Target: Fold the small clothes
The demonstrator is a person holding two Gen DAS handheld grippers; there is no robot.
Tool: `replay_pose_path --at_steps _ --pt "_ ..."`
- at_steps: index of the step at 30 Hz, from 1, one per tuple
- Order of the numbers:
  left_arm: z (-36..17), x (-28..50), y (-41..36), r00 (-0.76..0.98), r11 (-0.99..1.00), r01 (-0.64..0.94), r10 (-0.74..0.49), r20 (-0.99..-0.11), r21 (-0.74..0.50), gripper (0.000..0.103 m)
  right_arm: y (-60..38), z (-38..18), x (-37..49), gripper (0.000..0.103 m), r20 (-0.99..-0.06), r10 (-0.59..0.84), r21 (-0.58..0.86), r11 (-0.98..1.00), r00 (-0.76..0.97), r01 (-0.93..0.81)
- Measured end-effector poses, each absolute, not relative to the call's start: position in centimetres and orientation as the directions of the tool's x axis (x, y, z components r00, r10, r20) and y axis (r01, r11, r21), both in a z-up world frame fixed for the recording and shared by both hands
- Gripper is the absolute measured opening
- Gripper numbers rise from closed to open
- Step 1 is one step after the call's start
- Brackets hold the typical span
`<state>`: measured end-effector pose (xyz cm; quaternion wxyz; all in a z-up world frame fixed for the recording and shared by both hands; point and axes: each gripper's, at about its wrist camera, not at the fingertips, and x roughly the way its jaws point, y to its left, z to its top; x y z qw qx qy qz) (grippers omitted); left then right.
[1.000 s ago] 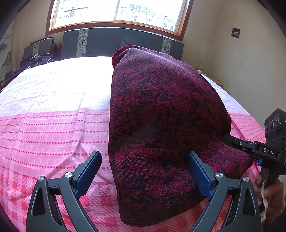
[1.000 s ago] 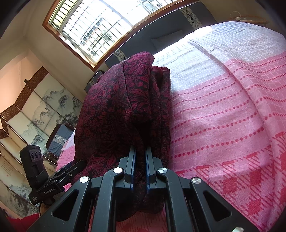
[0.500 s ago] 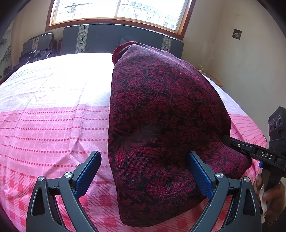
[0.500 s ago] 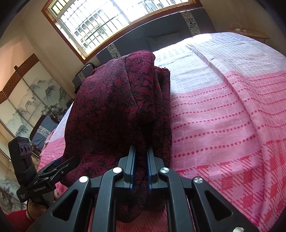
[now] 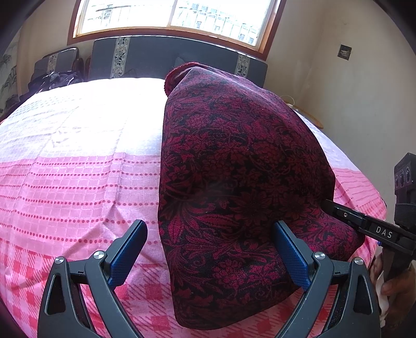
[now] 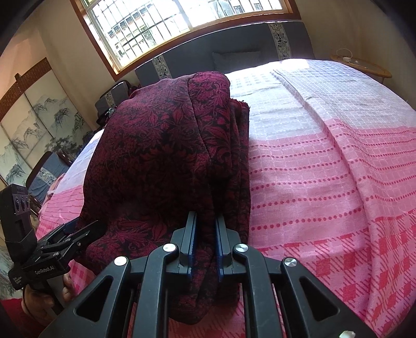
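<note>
A dark red and black floral garment lies folded lengthwise on the pink bedspread, and it also shows in the right wrist view. My left gripper is open, its blue pads either side of the garment's near left part, and it shows from the side in the right wrist view. My right gripper is shut on the garment's near right edge, bunching the cloth between its jaws. It shows in the left wrist view at the cloth's right edge.
The bedspread spreads wide to both sides of the garment. A dark headboard and a window stand at the far end. A painted folding screen and a chair are beside the bed.
The right gripper's view has levelled and swung, with the cloth still clamped. The left gripper stays open in about the same place around the garment.
</note>
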<state>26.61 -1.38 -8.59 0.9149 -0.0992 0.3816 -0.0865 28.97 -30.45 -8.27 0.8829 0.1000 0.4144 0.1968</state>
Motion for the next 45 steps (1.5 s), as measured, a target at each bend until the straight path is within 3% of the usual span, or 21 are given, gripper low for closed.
replay_pose_path --at_steps 10,19,30,33,38,43,45 --pt "-7.2 25.5 -0.3 0.733 0.955 0.114 -0.268 -0.625 -0.275 0.096 -30.1 -8.2 28.8 0.011 -0.704 0.407 0.306 0.914 0.582 -0.269" --pt "-4.9 27.8 -0.7 0.714 0.956 0.207 -0.292 -0.636 -0.206 0.096 -29.5 -8.0 28.8 0.011 -0.712 0.395 0.288 0.918 0.58 -0.272" --pt "-4.5 31.6 0.0 0.654 0.922 0.281 -0.387 -0.65 -0.267 0.096 -29.5 -7.9 28.5 0.014 -0.716 0.401 0.294 0.916 0.571 -0.274" --pt "-4.4 32.4 0.7 0.644 0.905 0.288 -0.425 -0.637 -0.312 0.096 -29.9 -7.9 28.6 0.019 -0.712 0.426 0.319 0.904 0.558 -0.284" --pt "-4.4 33.9 1.4 0.62 0.89 0.299 -0.455 -0.639 -0.343 0.096 -30.6 -7.5 28.5 0.05 -0.684 0.527 0.412 0.85 0.505 -0.328" --pt "-4.7 35.0 2.6 0.603 0.869 0.297 -0.492 -0.628 -0.395 0.096 -31.4 -6.4 28.1 0.063 -0.678 0.535 0.423 0.845 0.504 -0.328" --pt "-4.9 35.3 3.1 0.6 0.861 0.293 -0.504 -0.621 -0.415 0.096 -33.0 -5.7 28.2 0.063 -0.651 0.555 0.465 0.831 0.518 -0.305"
